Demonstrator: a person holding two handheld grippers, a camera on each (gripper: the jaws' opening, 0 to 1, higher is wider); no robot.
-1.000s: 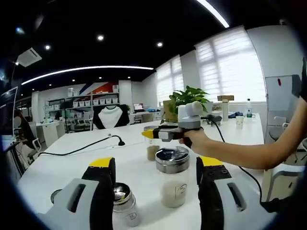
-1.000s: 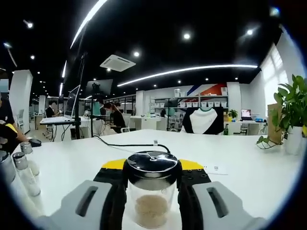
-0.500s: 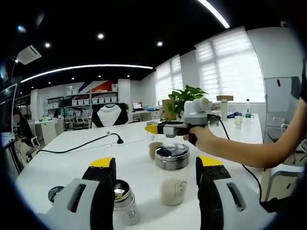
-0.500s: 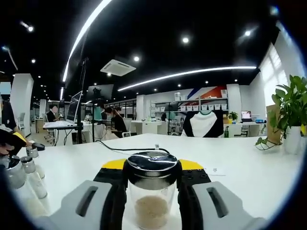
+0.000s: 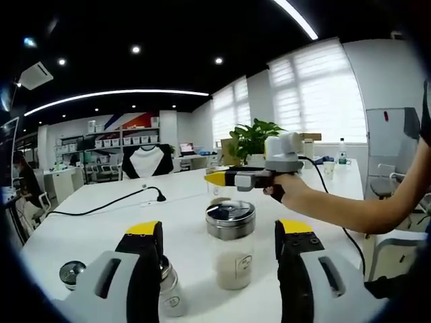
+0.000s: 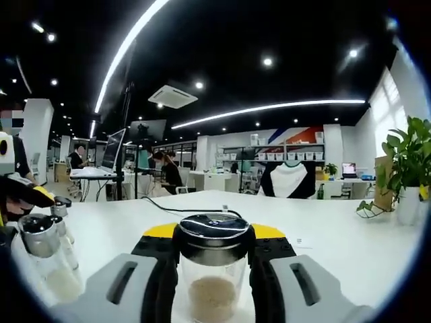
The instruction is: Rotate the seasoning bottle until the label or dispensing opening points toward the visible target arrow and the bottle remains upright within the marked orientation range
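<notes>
The right gripper (image 6: 213, 269) pinches a round clear-glass seasoning bottle (image 6: 213, 272) with a shiny metal lid and tan granules, upright above the smooth white table (image 6: 350, 249). The left gripper (image 5: 219, 269) stands spread around a second metal-lidded glass jar (image 5: 231, 243) near the table's near edge.

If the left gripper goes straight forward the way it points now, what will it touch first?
Most likely the clear glass seasoning jar with the steel lid, which stands on the white table in line between the jaws of the left gripper. Depth is unclear; the small glass shaker beside the left jaw could brush first.
</notes>
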